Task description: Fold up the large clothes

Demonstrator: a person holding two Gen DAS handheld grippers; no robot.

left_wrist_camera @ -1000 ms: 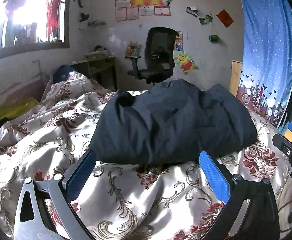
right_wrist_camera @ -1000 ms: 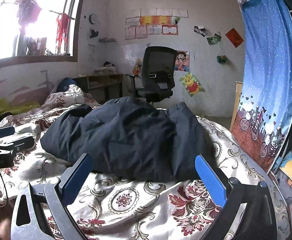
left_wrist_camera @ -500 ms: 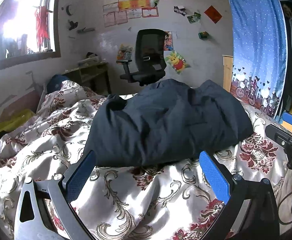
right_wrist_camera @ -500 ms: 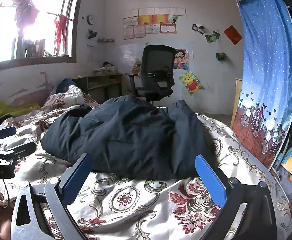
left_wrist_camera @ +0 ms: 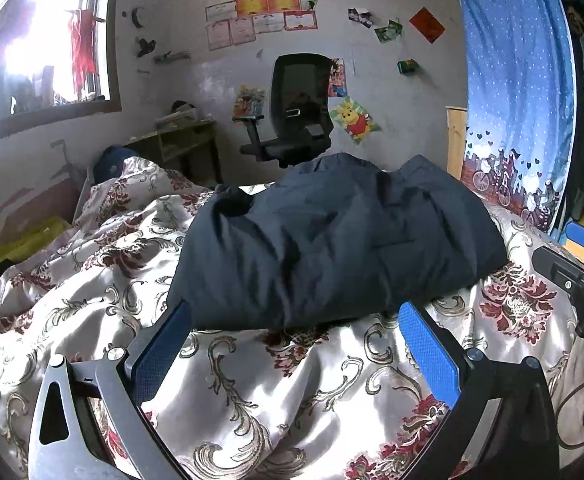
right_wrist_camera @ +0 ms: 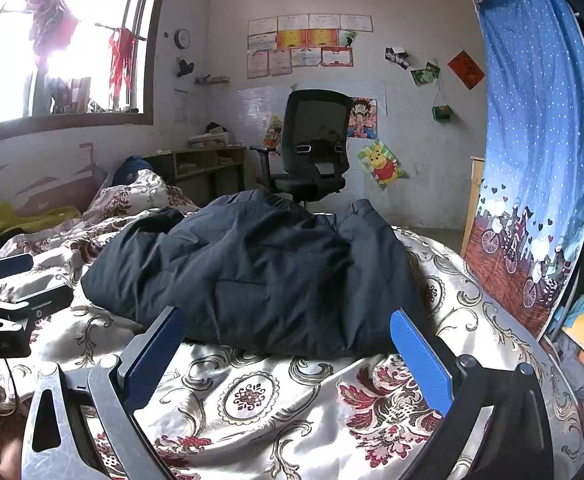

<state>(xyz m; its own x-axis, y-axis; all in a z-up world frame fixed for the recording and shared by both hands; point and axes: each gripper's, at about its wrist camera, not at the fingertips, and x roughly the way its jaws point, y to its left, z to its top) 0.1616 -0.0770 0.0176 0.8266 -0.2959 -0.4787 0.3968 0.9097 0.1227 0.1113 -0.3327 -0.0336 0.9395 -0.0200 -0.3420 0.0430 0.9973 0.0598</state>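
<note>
Lying bundled on the floral quilt (left_wrist_camera: pixel 251 392), the dark coat (left_wrist_camera: pixel 332 248) faces both empty, wide-apart grippers (left_wrist_camera: pixel 292 344) (right_wrist_camera: pixel 287 344).

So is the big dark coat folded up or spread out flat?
Folded up. The coat sits as a thick, puffy bundle on the bedspread, doubled over itself. Neither gripper touches it.

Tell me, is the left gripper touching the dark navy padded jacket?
Apart. In the left wrist view, the left gripper is open, patterned bedspread showing before the jacket.
</note>
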